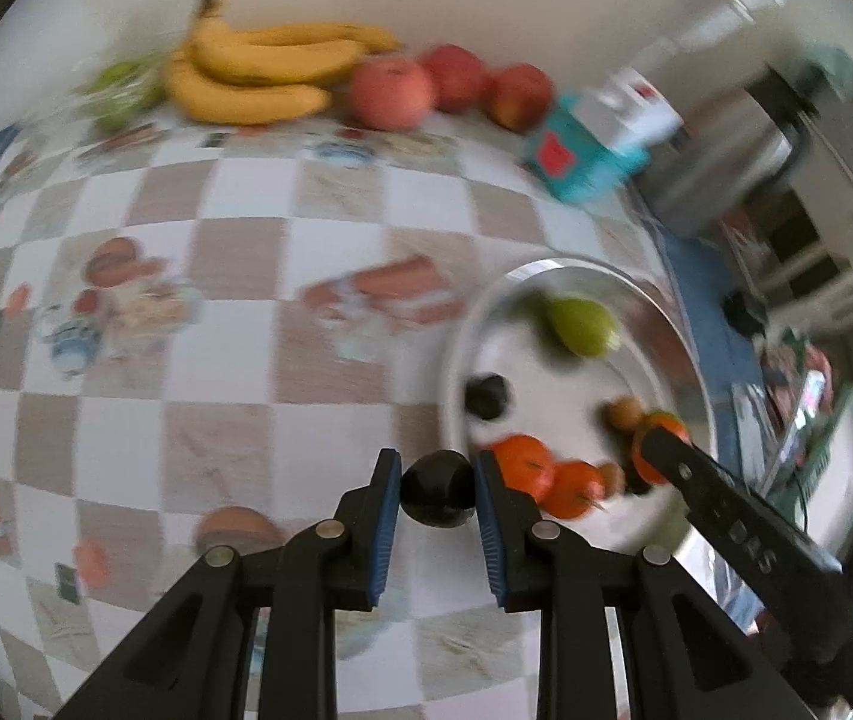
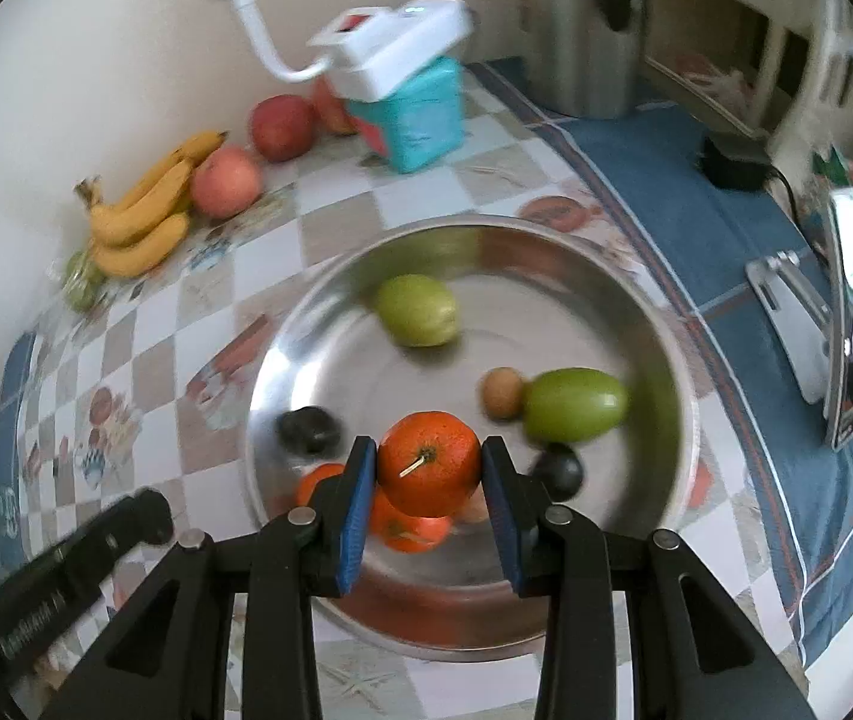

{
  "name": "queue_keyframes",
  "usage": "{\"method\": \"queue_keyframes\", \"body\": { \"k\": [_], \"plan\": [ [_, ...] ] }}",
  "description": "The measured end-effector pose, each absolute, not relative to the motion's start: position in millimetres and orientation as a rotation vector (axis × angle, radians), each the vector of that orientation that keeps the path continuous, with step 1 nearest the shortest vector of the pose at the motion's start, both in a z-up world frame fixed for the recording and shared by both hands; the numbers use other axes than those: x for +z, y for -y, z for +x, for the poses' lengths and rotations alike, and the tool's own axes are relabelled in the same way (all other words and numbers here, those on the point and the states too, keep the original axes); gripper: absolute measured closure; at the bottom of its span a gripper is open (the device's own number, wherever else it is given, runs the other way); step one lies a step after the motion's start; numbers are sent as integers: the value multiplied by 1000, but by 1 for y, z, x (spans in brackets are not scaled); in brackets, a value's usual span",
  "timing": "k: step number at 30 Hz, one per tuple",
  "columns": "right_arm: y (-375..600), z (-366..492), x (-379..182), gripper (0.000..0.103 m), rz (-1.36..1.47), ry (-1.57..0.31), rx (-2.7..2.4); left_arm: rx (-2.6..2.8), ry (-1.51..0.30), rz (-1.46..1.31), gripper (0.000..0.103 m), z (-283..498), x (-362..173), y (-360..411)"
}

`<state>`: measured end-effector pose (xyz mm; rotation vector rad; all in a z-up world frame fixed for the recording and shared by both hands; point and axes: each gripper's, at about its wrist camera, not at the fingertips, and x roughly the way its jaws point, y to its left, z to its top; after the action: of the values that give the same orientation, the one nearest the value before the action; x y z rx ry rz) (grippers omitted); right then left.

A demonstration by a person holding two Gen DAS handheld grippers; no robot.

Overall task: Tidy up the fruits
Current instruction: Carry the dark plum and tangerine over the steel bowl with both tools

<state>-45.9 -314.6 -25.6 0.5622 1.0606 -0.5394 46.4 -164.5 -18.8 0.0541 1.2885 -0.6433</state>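
Over steel bowl [image 2: 636, 312]: left gripper [image 1: 437, 489] pinching dark plum [image 1: 437, 495], right gripper [image 2: 429, 468] pinching orange [image 2: 429, 462]. Keep both grips firm; carry clear of rim, toward matching fruit.

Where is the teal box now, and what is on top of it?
The teal box stands at the far side of the table near the wall, right of the red apples, with a white device on top.

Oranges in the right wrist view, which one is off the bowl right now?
The orange with the stem stub, pinched in the right gripper jaws above the bowl. The other oranges lie beneath it on the bowl's bottom.
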Motion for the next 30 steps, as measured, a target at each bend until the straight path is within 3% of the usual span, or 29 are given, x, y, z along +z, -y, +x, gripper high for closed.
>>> {"method": "queue_keyframes", "body": {
  "k": [30],
  "plan": [
    [324, -41, -46, 65, 562, -1071, -507, -745, -1365, 199, 76, 10, -56, 217]
  ]
}}
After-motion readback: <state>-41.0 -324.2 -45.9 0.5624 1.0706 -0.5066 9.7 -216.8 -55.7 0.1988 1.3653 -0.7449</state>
